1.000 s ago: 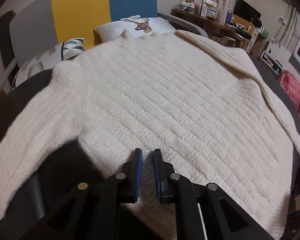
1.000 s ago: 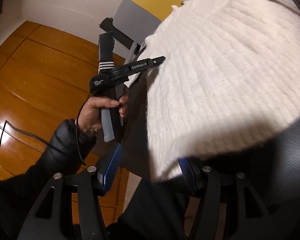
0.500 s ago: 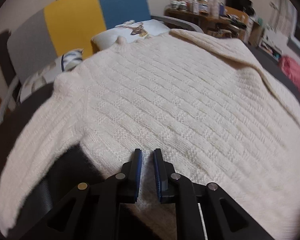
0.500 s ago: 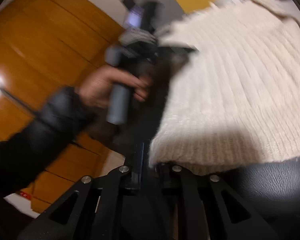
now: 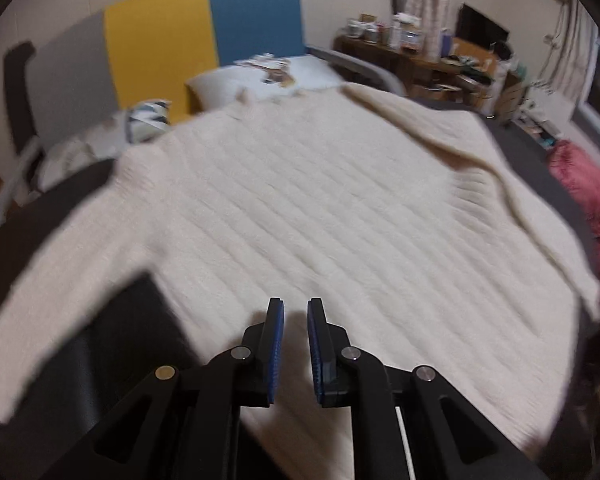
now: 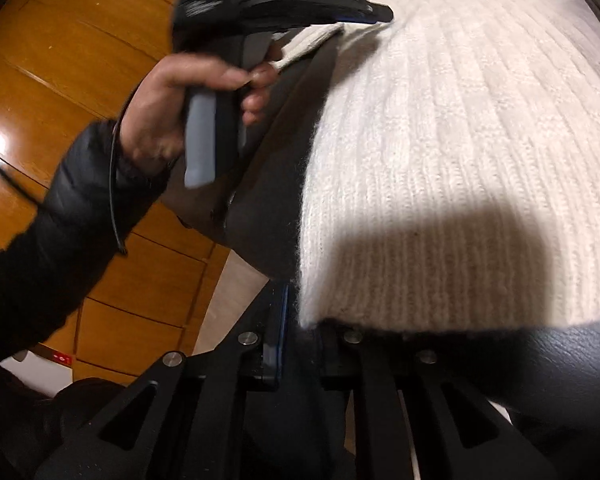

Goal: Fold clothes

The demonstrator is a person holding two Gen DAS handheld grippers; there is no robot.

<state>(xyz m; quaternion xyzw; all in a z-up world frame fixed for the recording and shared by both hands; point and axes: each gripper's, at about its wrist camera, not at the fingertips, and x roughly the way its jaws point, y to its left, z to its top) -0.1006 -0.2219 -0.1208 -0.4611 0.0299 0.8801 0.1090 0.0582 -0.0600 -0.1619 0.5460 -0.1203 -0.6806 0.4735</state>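
A cream knitted sweater (image 5: 320, 200) lies spread flat on a dark bed (image 5: 112, 340), one sleeve reaching out to the left. My left gripper (image 5: 295, 344) sits at the near hem, its jaws narrow with cream knit pinched between the blue pads. The right wrist view shows that same left gripper (image 6: 380, 14), held by a hand (image 6: 172, 116), biting the sweater (image 6: 460, 140) at its hem. My right gripper (image 6: 300, 320) is at the hem's other corner. Its jaws are opening slightly, with the corner still between them and draped over one finger.
Pillows (image 5: 268, 76) lean against a grey, yellow and blue headboard (image 5: 160, 40). A cluttered desk (image 5: 420, 56) stands at the back right, and a pink blanket (image 5: 580, 184) lies on the bed's right side. Wooden floor (image 6: 60, 60) runs beside the bed.
My right gripper, wide open around the hem corner a second ago, has shut on it and swung round. The left gripper has kept its grip and shifted a little.
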